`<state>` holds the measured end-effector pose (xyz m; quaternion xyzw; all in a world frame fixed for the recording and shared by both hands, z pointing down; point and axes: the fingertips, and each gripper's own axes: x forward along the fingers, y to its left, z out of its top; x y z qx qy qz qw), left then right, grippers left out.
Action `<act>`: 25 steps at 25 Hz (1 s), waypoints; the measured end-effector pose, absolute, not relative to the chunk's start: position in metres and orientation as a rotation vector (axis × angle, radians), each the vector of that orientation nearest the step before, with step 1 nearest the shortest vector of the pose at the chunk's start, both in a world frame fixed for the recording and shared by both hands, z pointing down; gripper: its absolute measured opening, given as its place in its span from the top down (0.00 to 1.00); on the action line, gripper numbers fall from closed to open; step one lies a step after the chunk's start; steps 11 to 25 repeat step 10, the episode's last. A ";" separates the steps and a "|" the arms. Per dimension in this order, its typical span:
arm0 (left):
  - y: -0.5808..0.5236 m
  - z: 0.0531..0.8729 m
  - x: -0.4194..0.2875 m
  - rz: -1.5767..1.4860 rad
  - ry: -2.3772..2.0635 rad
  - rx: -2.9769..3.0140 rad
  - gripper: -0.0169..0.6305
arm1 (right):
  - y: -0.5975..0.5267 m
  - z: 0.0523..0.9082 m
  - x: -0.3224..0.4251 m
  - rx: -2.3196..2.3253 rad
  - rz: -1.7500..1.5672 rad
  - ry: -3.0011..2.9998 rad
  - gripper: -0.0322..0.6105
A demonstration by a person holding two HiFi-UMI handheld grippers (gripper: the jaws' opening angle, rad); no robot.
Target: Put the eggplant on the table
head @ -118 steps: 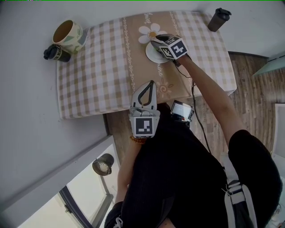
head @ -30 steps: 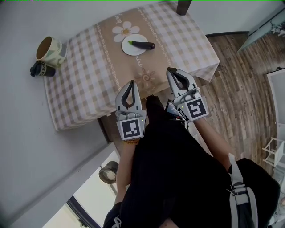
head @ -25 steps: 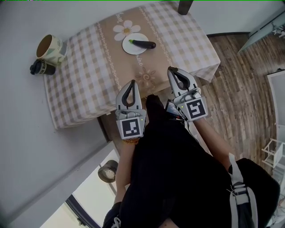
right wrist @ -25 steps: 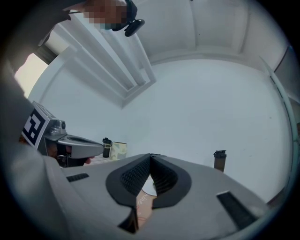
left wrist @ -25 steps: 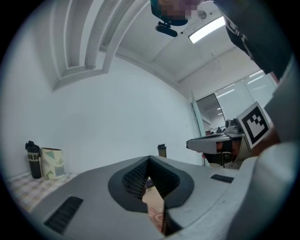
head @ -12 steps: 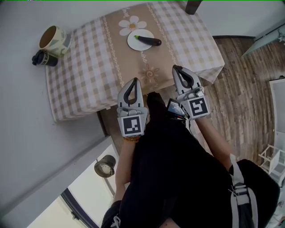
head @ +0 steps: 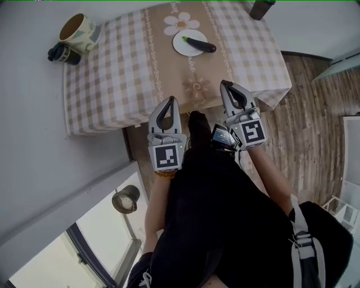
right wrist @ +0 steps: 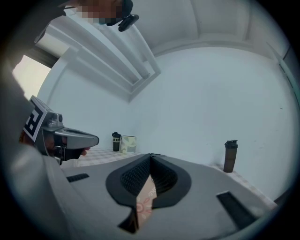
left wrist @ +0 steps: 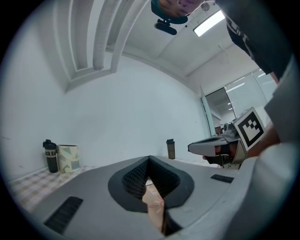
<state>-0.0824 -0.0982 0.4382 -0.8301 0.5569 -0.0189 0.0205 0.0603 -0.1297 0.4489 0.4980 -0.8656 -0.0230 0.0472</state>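
**poster1:** Your left gripper (head: 170,101) is pinched fully closed, tips meeting, nothing caught in it. In its own view only the flowered cloth shows through the hole behind the tips.

**poster2:** Same story on your right gripper (head: 225,85): jaws together, empty. You've got the pair side by side in front of your body, both pointing level toward the table (head: 112,84), with the tips near its front edge.

**poster1:** The eggplant (head: 199,44) is well apart from both of them. It's lying on the white plate (head: 183,50), toward the far side of the table on the tan strip of the checked cloth, just beside the printed daisy (head: 181,23). The green stem end is over the plate and the dark end pokes out past the rim on your right.

**poster2:** Further out, you've got a mug (head: 79,29) with a black bottle (head: 62,54) right next to it at the far left corner. A dark shaker bottle (head: 260,8) stands at the far right corner. There's wood floor (head: 315,112) off to your right.
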 end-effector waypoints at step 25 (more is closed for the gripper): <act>-0.080 0.446 -0.088 -0.082 1.793 -2.539 0.97 | -0.124 0.457 0.049 1.392 -0.046 -2.710 0.94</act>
